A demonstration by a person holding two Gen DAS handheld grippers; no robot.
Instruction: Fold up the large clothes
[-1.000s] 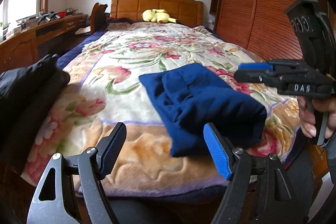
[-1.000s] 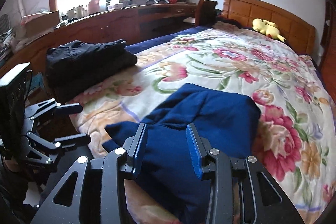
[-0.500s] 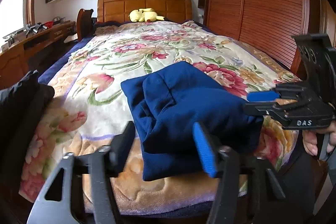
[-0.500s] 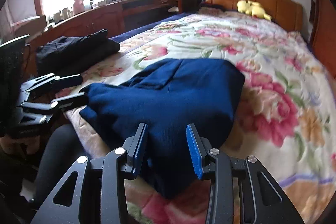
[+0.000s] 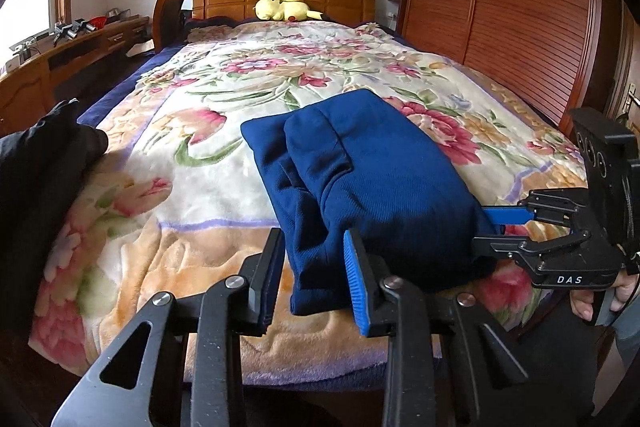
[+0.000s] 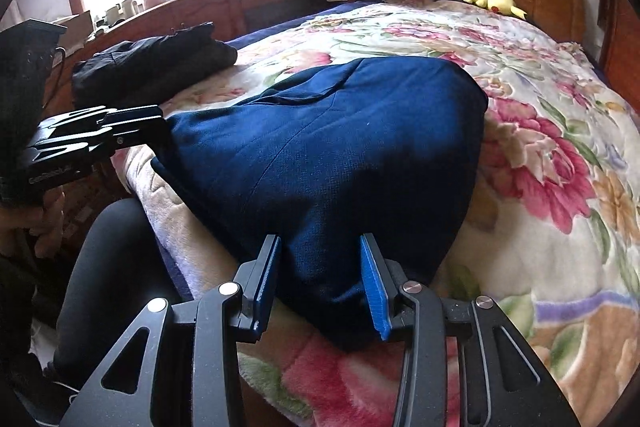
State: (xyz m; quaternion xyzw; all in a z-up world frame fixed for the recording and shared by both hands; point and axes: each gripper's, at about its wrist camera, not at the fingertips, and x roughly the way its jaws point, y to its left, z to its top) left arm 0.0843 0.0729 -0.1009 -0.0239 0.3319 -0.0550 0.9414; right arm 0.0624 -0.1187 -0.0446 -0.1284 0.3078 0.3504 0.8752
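Jaws of the left gripper (image 5: 316, 267) closing on the blue garment's (image 5: 372, 163) near corner at the bed's (image 5: 192, 163) foot, right gripper (image 6: 322, 277) parted around its edge, should both bite every layer together.

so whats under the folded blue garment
The floral blanket lies under the blue garment. Whatever sits between its folded layers is covered and cannot be seen.
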